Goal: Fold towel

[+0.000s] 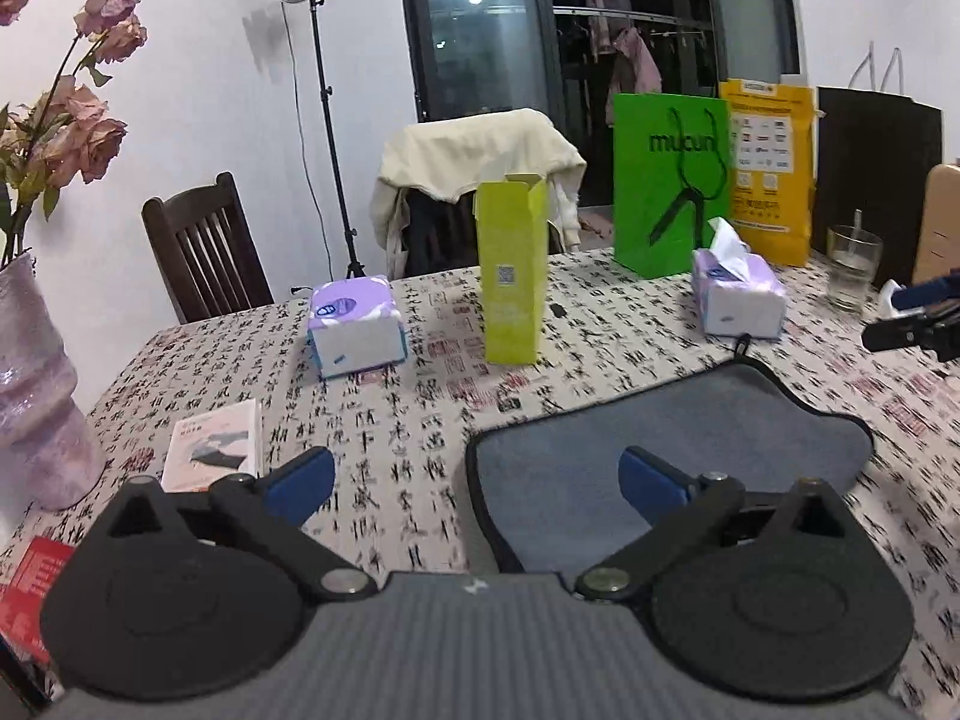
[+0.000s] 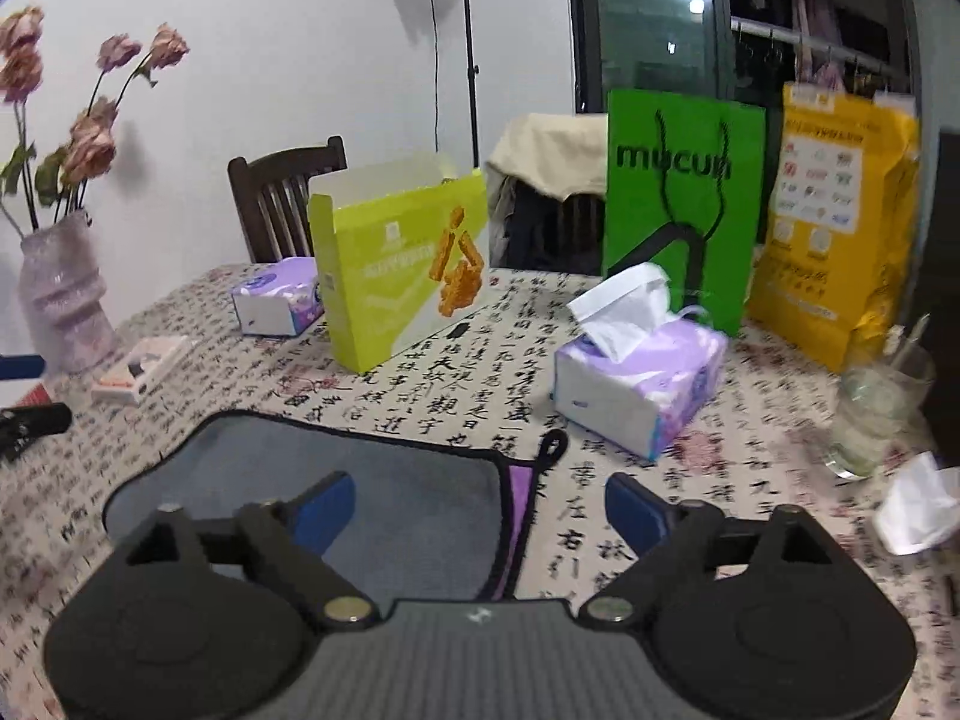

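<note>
Both tools, left tool (image 1: 477,483) and right tool (image 2: 480,510), hovered wide apart over the grey towel (image 1: 666,438); next, I judged, gripping its near corners.

Grey towel (image 1: 666,438) edged black, calligraphy-print tablecloth (image 1: 420,396), green bag (image 1: 669,180), blue fingers (image 1: 300,483)

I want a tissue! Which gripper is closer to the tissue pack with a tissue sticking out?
Right. The right gripper is just in front of that tissue pack; the left gripper sits across the grey towel from it.
</note>
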